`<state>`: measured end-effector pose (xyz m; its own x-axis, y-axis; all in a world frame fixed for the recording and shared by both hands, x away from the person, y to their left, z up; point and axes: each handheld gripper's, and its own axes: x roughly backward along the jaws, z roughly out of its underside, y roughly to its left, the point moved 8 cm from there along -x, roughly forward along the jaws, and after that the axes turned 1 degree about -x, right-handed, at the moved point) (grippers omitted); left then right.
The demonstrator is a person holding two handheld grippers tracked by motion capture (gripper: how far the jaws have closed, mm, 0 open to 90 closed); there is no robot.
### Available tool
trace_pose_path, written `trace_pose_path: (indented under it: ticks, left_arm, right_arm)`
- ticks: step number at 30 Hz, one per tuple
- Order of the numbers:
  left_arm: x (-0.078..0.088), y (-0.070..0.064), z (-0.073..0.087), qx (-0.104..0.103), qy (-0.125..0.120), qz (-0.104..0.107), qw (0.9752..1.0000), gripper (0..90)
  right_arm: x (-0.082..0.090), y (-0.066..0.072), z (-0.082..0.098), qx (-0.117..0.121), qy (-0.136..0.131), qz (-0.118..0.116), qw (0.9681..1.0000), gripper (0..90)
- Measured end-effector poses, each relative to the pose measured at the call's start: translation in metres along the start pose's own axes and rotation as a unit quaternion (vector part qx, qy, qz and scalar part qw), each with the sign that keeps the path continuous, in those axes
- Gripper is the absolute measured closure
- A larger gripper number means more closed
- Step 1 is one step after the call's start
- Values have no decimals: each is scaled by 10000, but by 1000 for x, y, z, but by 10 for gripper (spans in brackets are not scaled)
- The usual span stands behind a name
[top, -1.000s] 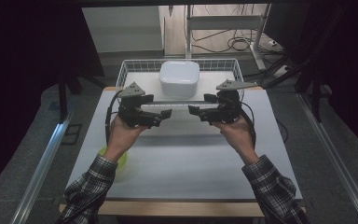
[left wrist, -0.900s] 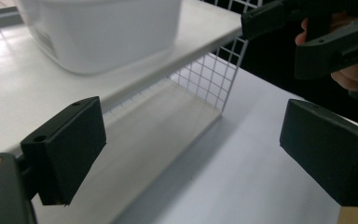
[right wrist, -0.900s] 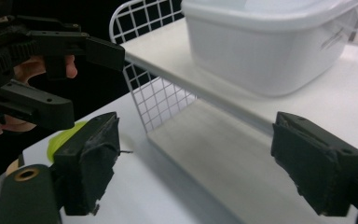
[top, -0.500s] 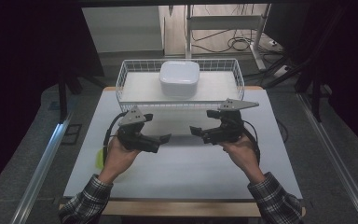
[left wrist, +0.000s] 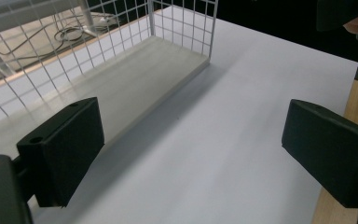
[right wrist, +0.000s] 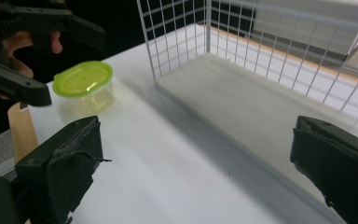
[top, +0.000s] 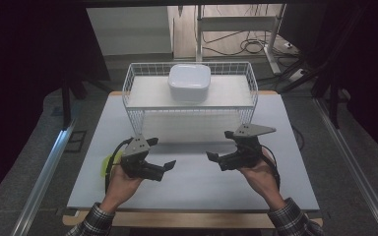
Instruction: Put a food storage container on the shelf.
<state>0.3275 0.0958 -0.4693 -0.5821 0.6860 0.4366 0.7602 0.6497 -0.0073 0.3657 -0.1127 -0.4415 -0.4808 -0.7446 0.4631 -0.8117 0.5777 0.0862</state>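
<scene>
Both your hands have drawn back toward you and sunk since the earlier frames, away from the white wire basket (top: 189, 101) and down toward the near half of the white surface (top: 192, 182). Your left tool (top: 170, 166) hangs low over the sheet with its jaws spread wide and nothing between them; in the left gripper view only bare white surface lies in the gap. Your right tool (top: 210, 157) has just been opening its jaws, and they too stand wide apart and empty. The two tips face each other, well apart.

Just beside your left hand (top: 123, 179), at the left edge of the surface, sits the small clear plastic tub with a lime-green lid (right wrist: 83, 81); from above, your left tool covers most of it. It is the nearest thing to either tool, so I judge it the likeliest next pick, and your left tool is better placed for it.

Farther off, the wire basket stands across the back of the surface, and the white rounded square lidded box (top: 189, 82) rests inside it, untouched.
</scene>
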Motion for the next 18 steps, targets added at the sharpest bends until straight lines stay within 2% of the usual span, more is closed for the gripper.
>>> trace_pose_path:
  ticks: [3, 6, 11, 18]
  left_arm:
    - [1, -3, 9, 53, -11, -3, 10000, 59]
    - [2, -6, 20, 27, 22, -118, 9999, 59]
    - [3, -11, 33, 64, 39, -152, 9999, 57]
    - [3, -20, 51, 140, 55, -187, 9997, 56]
  right_arm:
    - [1, 0, 11, -53, 49, -15, 10000, 26]
    - [5, 2, 19, -121, -22, -73, 9999, 30]
    - [12, 3, 31, -178, -87, -19, 9998, 37]
    - [12, 4, 54, -202, 54, 5, 9998, 16]
